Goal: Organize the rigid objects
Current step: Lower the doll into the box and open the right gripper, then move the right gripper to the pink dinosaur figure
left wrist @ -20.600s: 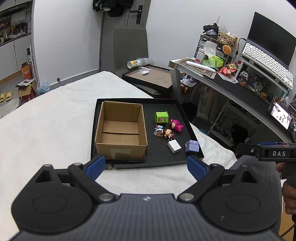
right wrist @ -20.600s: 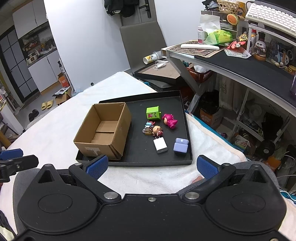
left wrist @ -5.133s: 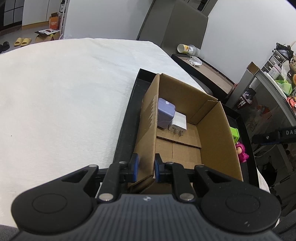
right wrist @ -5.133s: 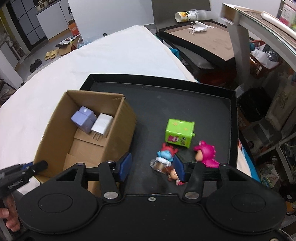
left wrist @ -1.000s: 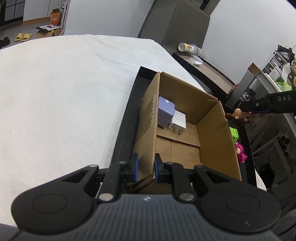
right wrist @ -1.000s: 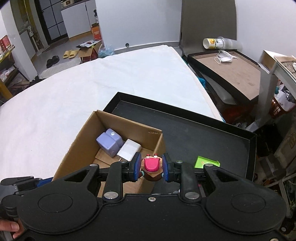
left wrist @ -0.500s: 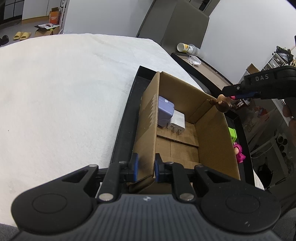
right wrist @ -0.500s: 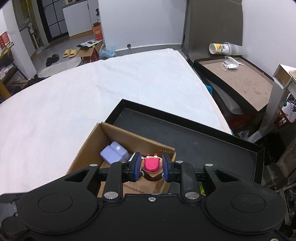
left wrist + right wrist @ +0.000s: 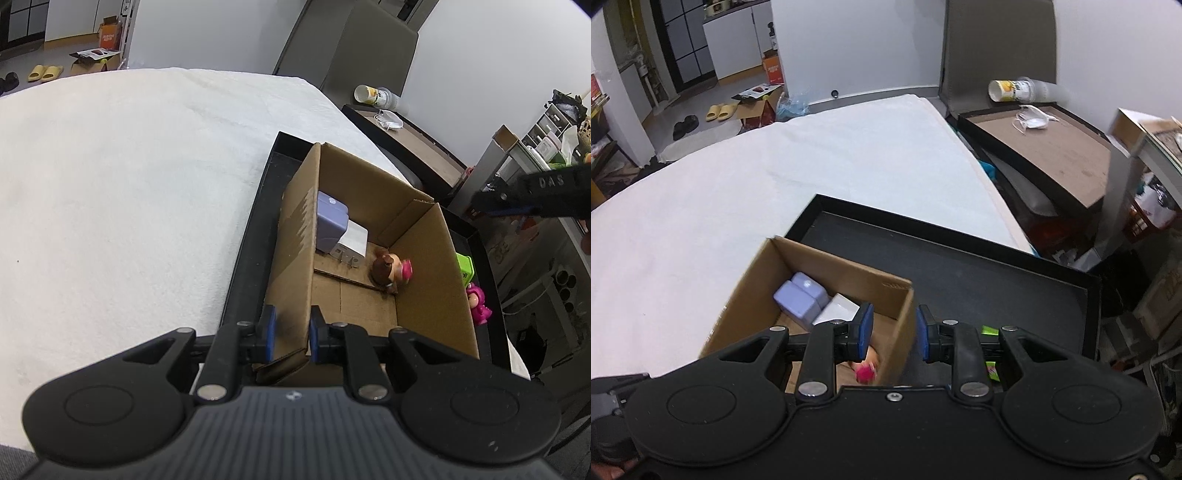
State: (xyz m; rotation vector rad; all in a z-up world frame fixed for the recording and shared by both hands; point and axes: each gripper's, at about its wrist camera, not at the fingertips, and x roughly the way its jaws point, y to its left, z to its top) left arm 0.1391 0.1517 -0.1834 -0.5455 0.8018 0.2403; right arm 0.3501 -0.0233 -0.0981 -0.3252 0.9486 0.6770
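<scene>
My left gripper [image 9: 290, 332] is shut on the near left wall of the open cardboard box [image 9: 417, 258], which stands on the black tray [image 9: 243, 266]. Inside the box lie a purple charger [image 9: 330, 221], a white charger [image 9: 354, 236] and a small brown-haired doll [image 9: 389, 269]. My right gripper [image 9: 894, 332] hovers over the box's right wall [image 9: 827, 266], jaws apart and holding nothing. The doll [image 9: 866, 373] shows blurred below them. In the left wrist view, the right gripper [image 9: 480, 203] hangs beyond the box's far right corner.
A green cube [image 9: 466, 267] and a pink dinosaur toy [image 9: 478, 302] lie on the tray right of the box. White cloth [image 9: 775, 184] covers the table. A second tray [image 9: 1052, 147] with a mask and a cup sits beyond the table's edge.
The doll has left the right gripper's pads and now lies in the box beside the chargers. The right gripper has drawn back to the right. The left gripper has not moved.
</scene>
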